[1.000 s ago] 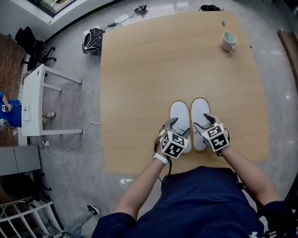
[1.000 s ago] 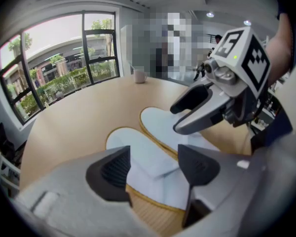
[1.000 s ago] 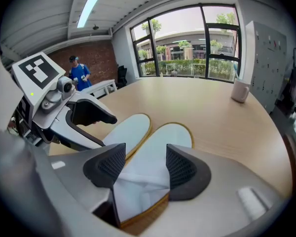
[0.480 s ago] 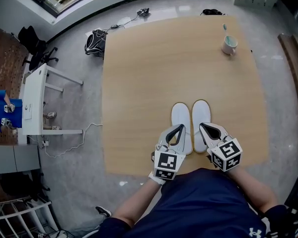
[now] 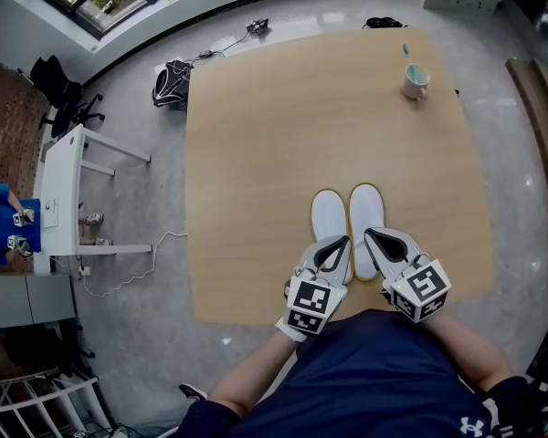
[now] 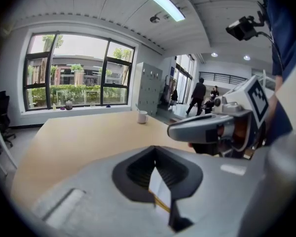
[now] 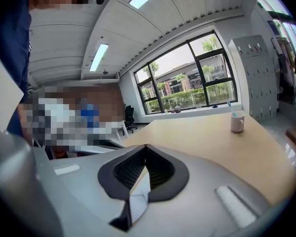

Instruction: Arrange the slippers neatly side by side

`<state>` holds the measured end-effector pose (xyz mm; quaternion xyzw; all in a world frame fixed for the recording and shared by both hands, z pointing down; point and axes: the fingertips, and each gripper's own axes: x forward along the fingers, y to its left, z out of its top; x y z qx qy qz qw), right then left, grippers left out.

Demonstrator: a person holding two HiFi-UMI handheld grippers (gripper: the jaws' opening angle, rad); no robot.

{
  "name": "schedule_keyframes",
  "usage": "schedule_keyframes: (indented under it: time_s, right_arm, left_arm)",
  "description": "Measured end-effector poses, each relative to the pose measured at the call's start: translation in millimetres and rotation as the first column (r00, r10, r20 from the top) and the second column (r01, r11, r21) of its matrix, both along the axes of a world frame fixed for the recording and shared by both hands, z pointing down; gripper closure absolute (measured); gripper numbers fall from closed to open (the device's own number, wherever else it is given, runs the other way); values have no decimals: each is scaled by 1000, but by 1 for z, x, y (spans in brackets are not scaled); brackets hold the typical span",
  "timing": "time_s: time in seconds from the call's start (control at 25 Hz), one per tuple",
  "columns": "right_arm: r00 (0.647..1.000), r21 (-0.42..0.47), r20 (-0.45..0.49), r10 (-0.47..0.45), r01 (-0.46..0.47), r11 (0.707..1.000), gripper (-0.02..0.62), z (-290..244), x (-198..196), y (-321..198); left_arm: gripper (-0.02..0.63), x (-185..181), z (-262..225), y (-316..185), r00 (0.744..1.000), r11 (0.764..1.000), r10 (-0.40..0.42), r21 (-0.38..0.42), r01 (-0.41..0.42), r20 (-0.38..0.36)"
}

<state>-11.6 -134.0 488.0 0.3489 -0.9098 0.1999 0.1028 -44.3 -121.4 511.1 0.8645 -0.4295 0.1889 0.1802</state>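
Two white slippers (image 5: pixel 330 215) side by side on table (image 5: pixel 274 135); L gripper (image 5: pixel 344 241) & R gripper (image 5: pixel 368 234) both closed, empty.

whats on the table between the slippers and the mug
Nothing: in the head view only bare tabletop lies between the slippers and the mug.

You'll find no words or numbers you can read anywhere here. The left marker cube (image 5: pixel 310 305) and the right marker cube (image 5: pixel 420 290), near you, carry only black-and-white square code patterns. A small white emblem (image 5: pixel 466 424) sits on your dark blue shirt (image 5: pixel 374 372), near right, without letters.
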Motion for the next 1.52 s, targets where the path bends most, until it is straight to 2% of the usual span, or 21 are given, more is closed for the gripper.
schedule_keyframes:
  time_s: [0.32,0.8,1.52]
  right_arm:
    - [1000,-15,8,23,-23,1000,584,1,4,-4]
    - [1000,-10,-19,-2,2,1000,584,4,3,-3]
    - [1000,-15,-26,8,-9,1000,584,5,4,-1]
  left_arm:
    - [601,-1,4,2,1000,1000,5,-18,-5,4]
    - [601,3,4,4,1000,1000,3,-29,-3,0]
    - [601,1,10,12,1000,999,1,-50,-1,10]
